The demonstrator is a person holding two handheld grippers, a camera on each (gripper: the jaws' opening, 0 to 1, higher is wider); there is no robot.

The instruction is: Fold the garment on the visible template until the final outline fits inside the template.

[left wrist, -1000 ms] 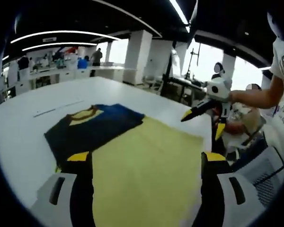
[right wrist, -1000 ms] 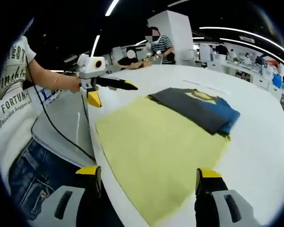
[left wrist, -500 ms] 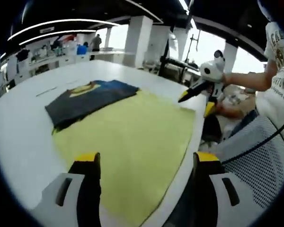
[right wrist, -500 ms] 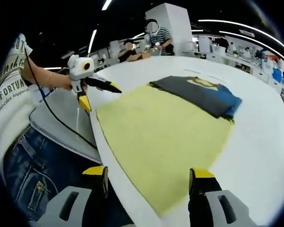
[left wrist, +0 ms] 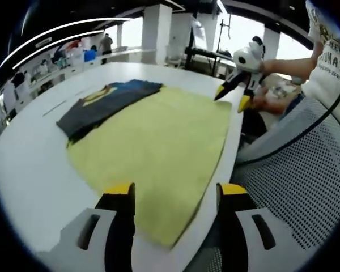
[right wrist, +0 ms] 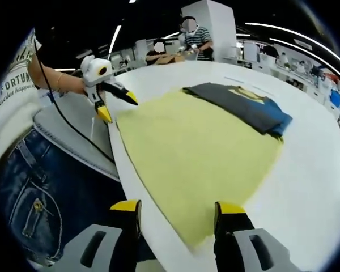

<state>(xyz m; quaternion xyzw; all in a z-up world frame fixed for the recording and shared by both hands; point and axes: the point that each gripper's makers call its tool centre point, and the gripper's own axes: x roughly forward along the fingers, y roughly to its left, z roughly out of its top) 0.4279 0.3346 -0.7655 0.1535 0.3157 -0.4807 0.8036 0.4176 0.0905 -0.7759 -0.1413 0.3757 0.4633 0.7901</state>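
Folded garment [left wrist: 105, 102] lies across the far end of the template [left wrist: 158, 147] on the table [left wrist: 28, 170].

The template runs along the table's near edge, its near corner between the left gripper [left wrist: 173, 195] jaws in the left gripper view. In the right gripper view the garment [right wrist: 243, 107] sits at the template's [right wrist: 198, 153] far right, the right gripper [right wrist: 175, 209] over its near corner; the left gripper [right wrist: 116, 105] hangs just off the table [right wrist: 306, 181] edge, beside the person's seat [right wrist: 68, 136].

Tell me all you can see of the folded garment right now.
The garment is folded into a flat, roughly rectangular dark grey bundle with a blue layer at one end and a yellow collar patch. It looks like soft knit fabric. It lies at the far edge of the yellow template, partly overlapping it and the white table. Neither gripper touches it.
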